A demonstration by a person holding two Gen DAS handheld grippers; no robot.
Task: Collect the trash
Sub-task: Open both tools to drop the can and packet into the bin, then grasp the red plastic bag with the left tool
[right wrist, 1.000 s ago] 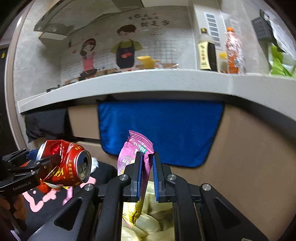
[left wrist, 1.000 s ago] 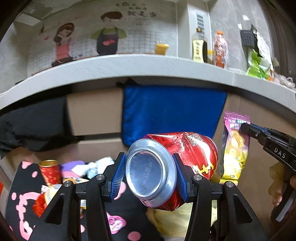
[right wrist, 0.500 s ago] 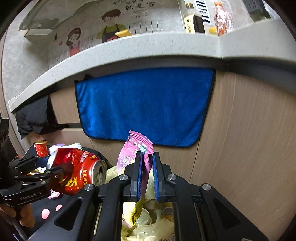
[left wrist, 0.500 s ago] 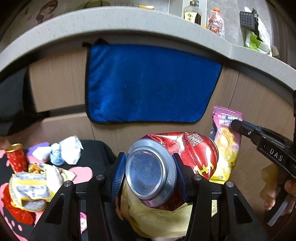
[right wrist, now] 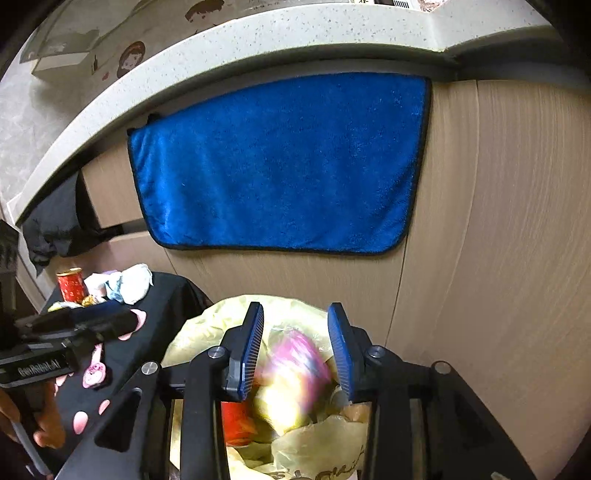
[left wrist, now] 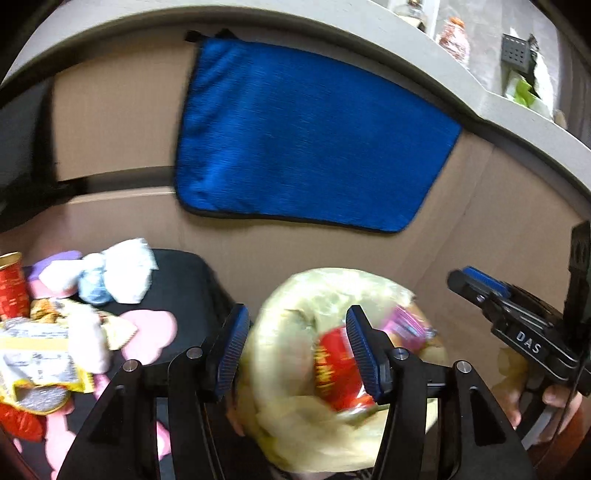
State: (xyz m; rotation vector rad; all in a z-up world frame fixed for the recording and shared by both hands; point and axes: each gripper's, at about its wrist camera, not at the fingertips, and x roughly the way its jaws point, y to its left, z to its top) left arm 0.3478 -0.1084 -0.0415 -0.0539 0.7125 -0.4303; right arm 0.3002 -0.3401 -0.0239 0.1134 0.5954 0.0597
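Observation:
Both grippers hang over a yellow plastic trash bag [left wrist: 295, 295] [right wrist: 218, 317]. My left gripper [left wrist: 297, 350] has its jaws opening; the crushed red can [left wrist: 336, 373] is a blur below its pads, loose and dropping into the bag. My right gripper [right wrist: 295, 347] also has its jaws opening, and the pink snack wrapper [right wrist: 295, 365] is blurred beneath them, free of the pads. The can [right wrist: 236, 421] shows red inside the bag. In the left wrist view the wrapper [left wrist: 406, 325] lies in the bag and the right gripper [left wrist: 480, 288] is at the right. The left gripper [right wrist: 85, 321] shows at the left in the right wrist view.
A black cloth with pink hearts [left wrist: 184, 280] to the left carries an upright red can [left wrist: 13, 291], crumpled tissues [left wrist: 125, 269] and wrappers [left wrist: 37, 354]. A blue towel [left wrist: 310, 136] hangs on the wooden cabinet front under a grey counter edge [right wrist: 258, 33].
Both grippers have sunk toward the bag and spread their jaws. The red can has left the left pads and the pink wrapper has left the right pads; both are dropping into the bag.

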